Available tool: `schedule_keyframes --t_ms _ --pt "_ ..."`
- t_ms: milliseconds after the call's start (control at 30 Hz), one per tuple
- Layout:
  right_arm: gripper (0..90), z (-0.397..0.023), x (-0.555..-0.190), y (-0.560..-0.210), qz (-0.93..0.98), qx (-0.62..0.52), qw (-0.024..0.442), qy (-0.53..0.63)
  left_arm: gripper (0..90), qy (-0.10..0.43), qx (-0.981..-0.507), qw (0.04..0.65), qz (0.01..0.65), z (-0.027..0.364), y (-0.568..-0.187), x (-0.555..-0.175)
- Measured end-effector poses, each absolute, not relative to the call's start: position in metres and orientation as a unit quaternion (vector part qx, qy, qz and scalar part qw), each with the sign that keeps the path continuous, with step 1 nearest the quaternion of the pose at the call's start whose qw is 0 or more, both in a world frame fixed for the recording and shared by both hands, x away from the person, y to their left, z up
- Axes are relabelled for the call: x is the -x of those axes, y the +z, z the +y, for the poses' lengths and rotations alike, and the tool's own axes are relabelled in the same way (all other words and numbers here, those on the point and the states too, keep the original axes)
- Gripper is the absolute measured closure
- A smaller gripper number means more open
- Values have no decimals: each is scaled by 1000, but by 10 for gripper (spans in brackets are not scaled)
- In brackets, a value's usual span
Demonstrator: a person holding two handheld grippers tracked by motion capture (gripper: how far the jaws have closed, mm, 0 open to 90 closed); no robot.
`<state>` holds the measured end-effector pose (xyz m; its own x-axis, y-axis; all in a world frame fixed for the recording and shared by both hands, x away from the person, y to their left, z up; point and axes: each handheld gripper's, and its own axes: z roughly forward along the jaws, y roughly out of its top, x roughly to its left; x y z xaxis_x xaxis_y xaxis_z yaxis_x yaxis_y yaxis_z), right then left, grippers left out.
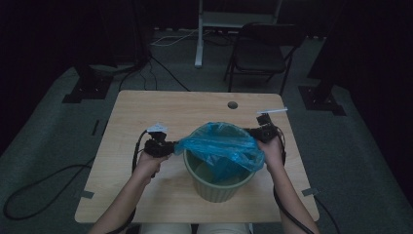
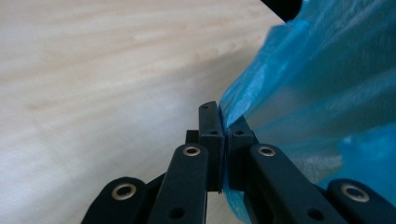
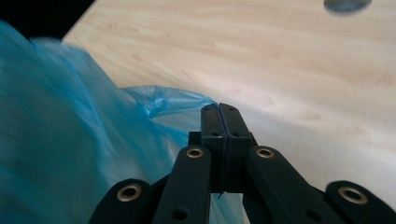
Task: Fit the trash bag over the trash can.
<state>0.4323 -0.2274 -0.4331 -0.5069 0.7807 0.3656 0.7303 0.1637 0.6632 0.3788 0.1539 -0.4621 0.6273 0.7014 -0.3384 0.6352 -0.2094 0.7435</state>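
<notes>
The bag [image 1: 221, 144] is thin, translucent blue plastic film, crinkled and faintly glossy. The bin [image 1: 219, 187] looks like matt green ribbed plastic. The table [image 1: 146, 109] is pale, smooth wood-grain.

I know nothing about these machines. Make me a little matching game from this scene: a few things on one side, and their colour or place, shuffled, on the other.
Things:
1. bag
2. bin
3. folding chair
4. round hole

Descriptions:
A. on the floor beyond the table
B. pale green, ribbed, standing on the table
C. in the tabletop near its far edge
D. blue, pinched on each side by the left tongs and the right tongs

Pairs: 1-D, 2-B, 3-A, 4-C
</notes>
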Motion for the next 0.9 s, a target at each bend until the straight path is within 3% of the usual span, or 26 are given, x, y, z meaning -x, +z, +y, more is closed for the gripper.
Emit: schedule_keyframes --t_ms 300,400,500,633,900 --pt "893 -236 -418 -473 758 -511 3 405 851 5 -783 454 424 147 -482 -366" --pt "798 -241 -414 -470 750 -513 2 416 812 10 -779 458 428 150 -482 -365" --pt "691 -249 -408 -455 744 -513 20 428 703 12 -761 490 425 163 -474 -362" --pt "585 -265 -400 -430 727 -512 38 456 495 36 -751 502 427 180 -463 -355" --pt "497 -294 -365 -388 691 -501 65 517 299 52 -746 530 400 208 -430 -328"
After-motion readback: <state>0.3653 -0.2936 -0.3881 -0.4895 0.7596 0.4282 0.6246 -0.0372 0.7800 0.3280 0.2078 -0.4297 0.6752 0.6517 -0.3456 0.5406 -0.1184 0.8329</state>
